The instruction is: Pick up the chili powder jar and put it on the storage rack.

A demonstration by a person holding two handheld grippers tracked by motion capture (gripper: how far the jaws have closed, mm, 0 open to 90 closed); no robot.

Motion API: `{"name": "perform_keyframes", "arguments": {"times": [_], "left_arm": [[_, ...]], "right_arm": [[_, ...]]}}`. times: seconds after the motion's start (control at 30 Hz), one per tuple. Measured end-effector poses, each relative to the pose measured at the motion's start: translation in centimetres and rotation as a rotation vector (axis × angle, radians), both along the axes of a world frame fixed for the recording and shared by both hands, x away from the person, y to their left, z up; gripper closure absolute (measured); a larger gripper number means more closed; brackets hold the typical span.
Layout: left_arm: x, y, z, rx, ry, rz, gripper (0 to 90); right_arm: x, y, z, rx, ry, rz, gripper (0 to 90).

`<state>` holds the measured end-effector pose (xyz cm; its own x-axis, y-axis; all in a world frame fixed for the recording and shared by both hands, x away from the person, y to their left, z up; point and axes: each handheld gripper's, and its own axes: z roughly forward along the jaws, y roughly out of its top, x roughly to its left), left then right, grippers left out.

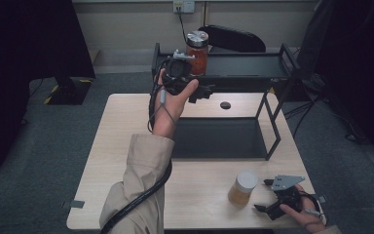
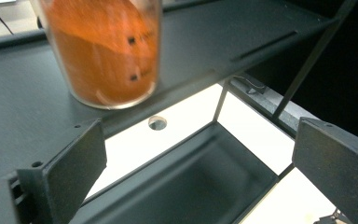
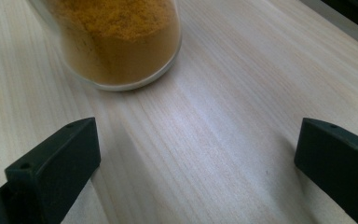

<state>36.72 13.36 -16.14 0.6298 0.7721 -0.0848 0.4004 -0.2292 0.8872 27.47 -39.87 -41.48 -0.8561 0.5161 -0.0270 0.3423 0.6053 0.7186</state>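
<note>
Beige coat sleeve (image 1: 136,185) lies nearest the high camera, carrying the left hand (image 1: 173,100) and its left gripper (image 1: 202,92) up to the black metal two-tier rack (image 1: 268,66). That gripper's jaws stand wide apart with nothing between them; in the left gripper view they frame bare air below the upper shelf. Just ahead of it and a little to its left stands the clear glass jar of reddish-orange powder with a silver lid (image 1: 197,52), upright on the upper shelf and clear of both jaws, which suggests it has been set there and let go. Below the gripper sits the rack's dark lower tray (image 1: 219,139), and beyond it a round hole (image 1: 225,105) in the pale wooden table (image 1: 107,161). Farther right, the clear glass jar of yellow-brown powder with a pale lid (image 1: 243,187) stands upright on the table, just ahead of the right gripper (image 1: 263,195), whose jaws are likewise spread and empty. It rests low beside the right hand (image 1: 304,214), lined up on that jar, probably the next to be shelved.
</note>
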Motion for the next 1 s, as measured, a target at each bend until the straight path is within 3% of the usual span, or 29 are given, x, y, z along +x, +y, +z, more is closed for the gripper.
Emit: {"name": "perform_keyframes", "arguments": {"times": [0.23,0.73,1.0], "left_arm": [[-0.1,0.3,-2.1,-0.024,0.017,-0.021,2.3],[-0.6,0.6,-6.0,-0.026,0.014,-0.051,2.3],[-0.7,0.7,-8.2,-0.035,0.032,-0.058,2.3]], "right_arm": [[0.0,0.0,0.0,0.0,0.0,0.0,0.0],[0.0,0.0,0.0,0.0,0.0,0.0,0.0],[-0.1,0.0,0.0,0.0,0.0,0.0,0.0]]}}
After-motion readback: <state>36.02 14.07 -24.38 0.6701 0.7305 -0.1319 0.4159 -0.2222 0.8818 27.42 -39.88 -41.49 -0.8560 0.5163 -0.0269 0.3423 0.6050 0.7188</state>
